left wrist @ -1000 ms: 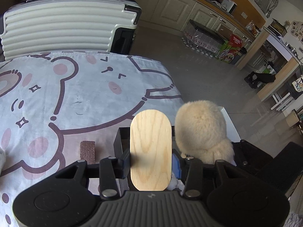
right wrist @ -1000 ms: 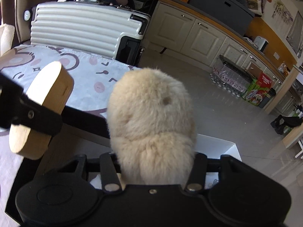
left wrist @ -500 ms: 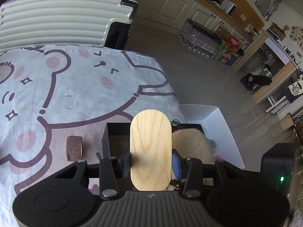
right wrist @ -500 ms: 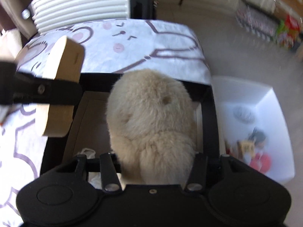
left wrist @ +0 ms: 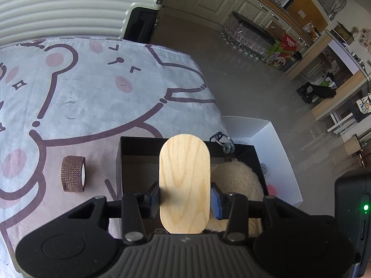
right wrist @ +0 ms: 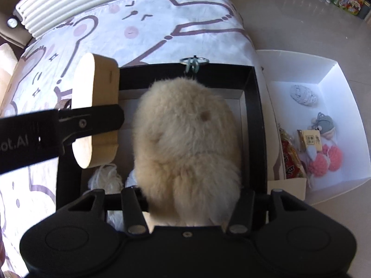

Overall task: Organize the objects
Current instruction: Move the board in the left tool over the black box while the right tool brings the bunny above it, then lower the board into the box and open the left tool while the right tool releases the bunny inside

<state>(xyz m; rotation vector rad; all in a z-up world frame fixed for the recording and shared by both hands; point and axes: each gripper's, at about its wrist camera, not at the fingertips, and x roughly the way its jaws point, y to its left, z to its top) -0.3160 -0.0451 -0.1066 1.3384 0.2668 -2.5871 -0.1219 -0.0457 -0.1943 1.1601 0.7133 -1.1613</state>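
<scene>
Left claw (left wrist: 184,199) pinching a wooden block (left wrist: 184,183), held upright over the black box (left wrist: 141,143) on the counter (left wrist: 92,92). Right claw (right wrist: 187,199) clamped on a plush toy (right wrist: 185,136), low inside that box. Brown tape roll (left wrist: 73,173) just left of the box; white box (right wrist: 329,106) on the right.

Both grippers (left wrist: 184,197) (right wrist: 187,199) clamped, pointing steeply down (side by side).

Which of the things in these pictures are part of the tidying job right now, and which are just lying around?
In the job:
- wooden oval piece, clamped in the left gripper
- fluffy cream plush, held in the right gripper
- black box, under both

Lying about:
- brown tape roll on the cartoon cloth
- white tray with small toys
- ribbed suitcase
</scene>
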